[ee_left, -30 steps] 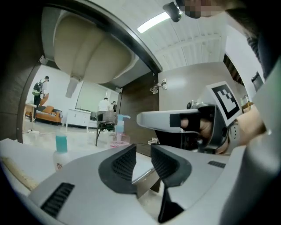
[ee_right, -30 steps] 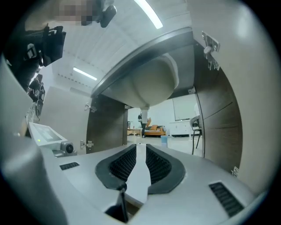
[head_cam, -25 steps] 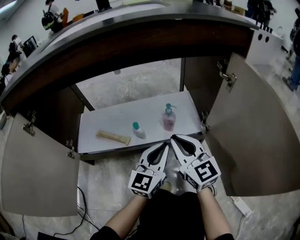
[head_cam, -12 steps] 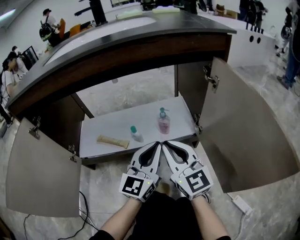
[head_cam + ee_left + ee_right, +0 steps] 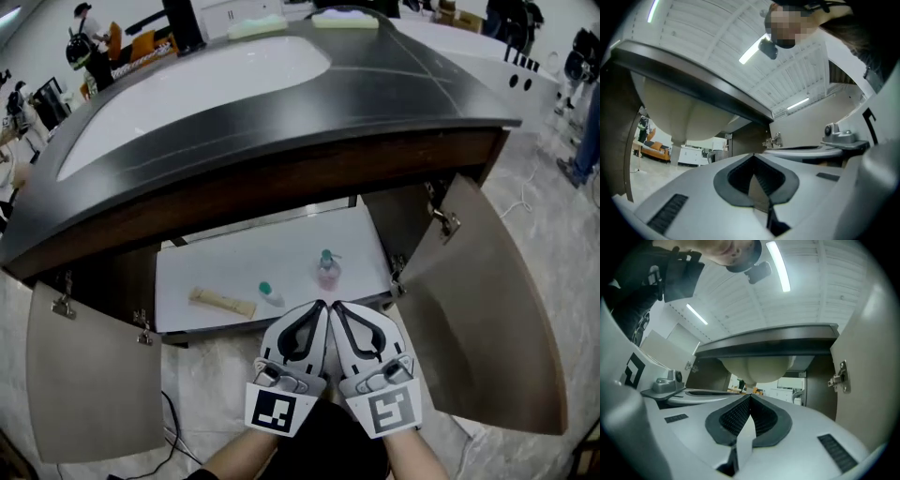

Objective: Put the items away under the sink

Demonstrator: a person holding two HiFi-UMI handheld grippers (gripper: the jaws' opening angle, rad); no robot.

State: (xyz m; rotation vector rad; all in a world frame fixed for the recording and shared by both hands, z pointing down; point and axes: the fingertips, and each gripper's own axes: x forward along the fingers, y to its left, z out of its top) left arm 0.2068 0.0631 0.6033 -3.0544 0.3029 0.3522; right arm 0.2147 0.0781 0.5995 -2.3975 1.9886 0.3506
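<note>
On the white shelf [image 5: 234, 253] under the sink stand a pink pump bottle [image 5: 328, 271] and a small clear bottle with a green cap [image 5: 270, 294]. A tan flat packet [image 5: 222, 302] lies at the shelf's left front. My left gripper [image 5: 321, 305] and right gripper [image 5: 336, 306] are side by side just in front of the shelf's front edge, both shut with nothing between the jaws. In the left gripper view the left gripper [image 5: 753, 155] points up toward the sink bowl's underside [image 5: 679, 112]; the right gripper [image 5: 750, 395] does the same.
Both cabinet doors stand open: the left door [image 5: 89, 375] and the right door [image 5: 492, 309]. The dark counter [image 5: 281, 112] with a white basin overhangs the shelf. A cable [image 5: 178, 427] lies on the marble floor at the left. People stand far behind.
Both grippers have risen together in front of the shelf, and the head view has lifted, showing more counter top. The three items on the shelf have not moved.
</note>
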